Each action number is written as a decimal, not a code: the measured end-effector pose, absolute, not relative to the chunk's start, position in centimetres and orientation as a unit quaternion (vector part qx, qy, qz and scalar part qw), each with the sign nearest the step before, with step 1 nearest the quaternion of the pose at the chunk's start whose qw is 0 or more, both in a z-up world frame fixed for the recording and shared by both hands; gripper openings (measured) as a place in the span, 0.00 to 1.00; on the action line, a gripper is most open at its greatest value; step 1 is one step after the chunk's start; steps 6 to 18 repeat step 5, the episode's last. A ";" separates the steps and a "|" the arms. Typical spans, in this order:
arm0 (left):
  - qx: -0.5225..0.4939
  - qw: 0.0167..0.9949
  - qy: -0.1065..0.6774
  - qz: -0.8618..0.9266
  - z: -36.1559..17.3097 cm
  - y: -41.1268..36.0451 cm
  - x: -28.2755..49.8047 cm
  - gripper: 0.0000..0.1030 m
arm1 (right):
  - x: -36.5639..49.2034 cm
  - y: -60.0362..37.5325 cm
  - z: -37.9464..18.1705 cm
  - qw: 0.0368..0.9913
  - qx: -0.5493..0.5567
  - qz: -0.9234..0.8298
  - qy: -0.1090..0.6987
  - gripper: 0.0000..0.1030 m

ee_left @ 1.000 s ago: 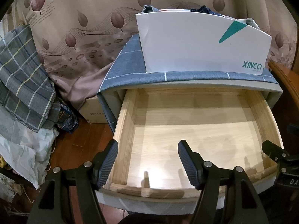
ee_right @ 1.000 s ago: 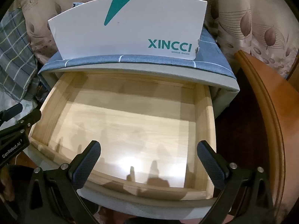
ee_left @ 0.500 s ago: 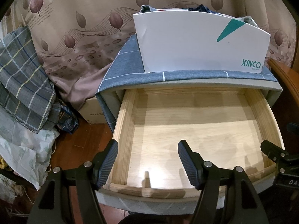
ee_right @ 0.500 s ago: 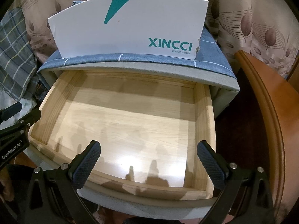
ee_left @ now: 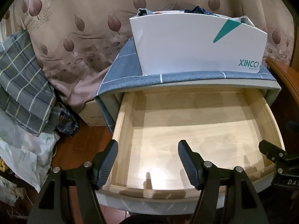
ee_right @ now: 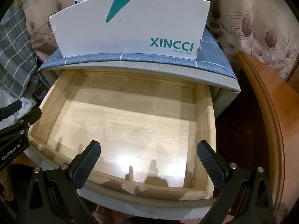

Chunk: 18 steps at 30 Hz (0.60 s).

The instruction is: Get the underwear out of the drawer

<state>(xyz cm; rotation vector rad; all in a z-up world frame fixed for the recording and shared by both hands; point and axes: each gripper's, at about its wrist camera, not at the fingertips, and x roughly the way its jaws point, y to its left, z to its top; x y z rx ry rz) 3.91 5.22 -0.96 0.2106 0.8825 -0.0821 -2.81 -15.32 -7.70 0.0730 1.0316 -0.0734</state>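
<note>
At the far left of the left wrist view, a checked blanket (ee_left: pixel 22 78) hangs over a heap of cloth. Next to it, in the upper left, is a curtain with leaves (ee_left: pixel 78 37) on it. Low in the middle is the left gripper (ee_left: pixel 147 161). Its two fingers are spread apart and hold nothing. The left finger hangs over the drawer's left wall, and the right finger hangs over the inside.

The drawer (ee_left: pixel 269 119) fills the lower middle of the frame. It is pulled out wide. The wood floor of it is bare, and I can see no underwear in it. Above it sits a stand with a blue cloth (ee_left: pixel 179 77) on top, and on that a white box (ee_left: pixel 196 44). Some dark and light cloth (ee_left: pixel 196 10) pokes out of the top of the box. It may be the underwear, but I cannot tell.

In the right wrist view the right gripper (ee_right: pixel 148 152) is low in the middle, wide open too, with nothing in it. At the right edge is a brown wood board (ee_right: pixel 271 102).

I think the taking-out step is done, or nearly. The next move would be to check the shaded back part of the drawer for anything left. If there is nothing, both tools can pull away.
</note>
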 end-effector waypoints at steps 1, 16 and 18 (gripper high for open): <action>0.102 0.898 0.427 -0.040 -1.0 5.3 3.9 0.66 | -2.8 -15.3 -7.7 0.868 0.035 -0.035 0.493 0.99; 0.099 0.897 0.429 -0.041 -0.9 5.2 4.0 0.66 | -2.8 -15.3 -7.7 0.868 0.035 -0.035 0.493 0.99; 0.099 0.897 0.429 -0.041 -0.9 5.2 4.0 0.66 | -2.8 -15.3 -7.7 0.868 0.035 -0.035 0.493 0.99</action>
